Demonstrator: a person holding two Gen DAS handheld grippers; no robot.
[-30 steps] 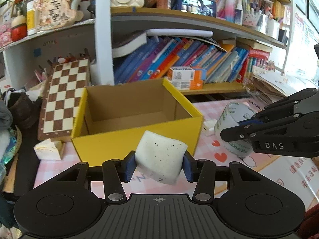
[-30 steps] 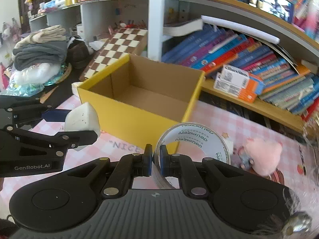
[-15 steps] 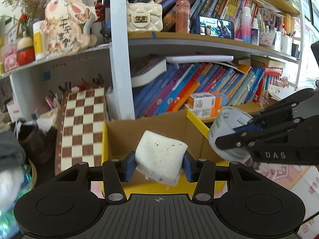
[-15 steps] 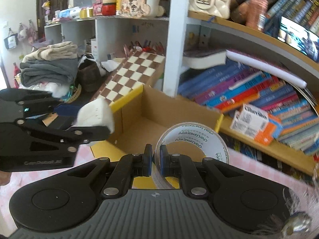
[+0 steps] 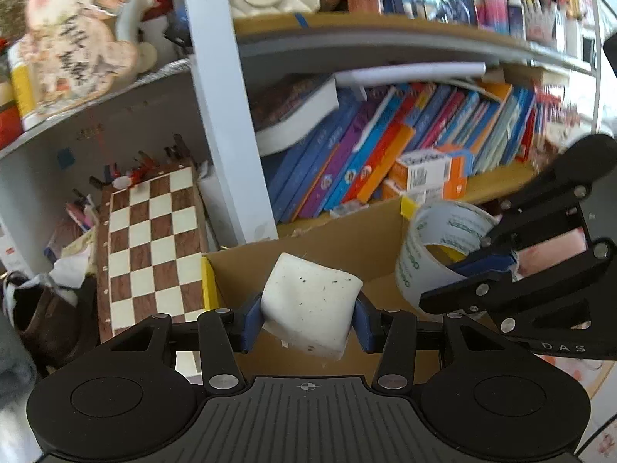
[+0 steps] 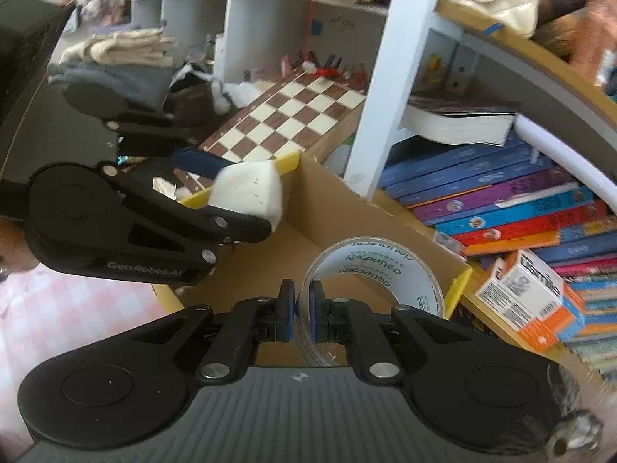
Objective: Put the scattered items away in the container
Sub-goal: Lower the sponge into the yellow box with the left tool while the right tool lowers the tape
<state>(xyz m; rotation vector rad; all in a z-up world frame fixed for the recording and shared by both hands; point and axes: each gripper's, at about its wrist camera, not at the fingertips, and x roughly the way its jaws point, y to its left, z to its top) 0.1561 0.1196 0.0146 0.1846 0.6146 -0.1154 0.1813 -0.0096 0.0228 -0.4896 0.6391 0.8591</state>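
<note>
Bookshelf (image 5: 385, 146) and chessboard (image 5: 154, 247) behind the yellow-edged cardboard box (image 6: 347, 208). Left gripper (image 5: 308, 322) pinches white sponge block (image 5: 310, 305), held over the box's left side. Right gripper (image 6: 301, 314) clamps the wall of the clear tape roll (image 6: 370, 270), above the box's right side.

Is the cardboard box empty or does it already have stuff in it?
Cannot tell fully: the cardboard box shows only bare floor, but both grippers hide part.
</note>
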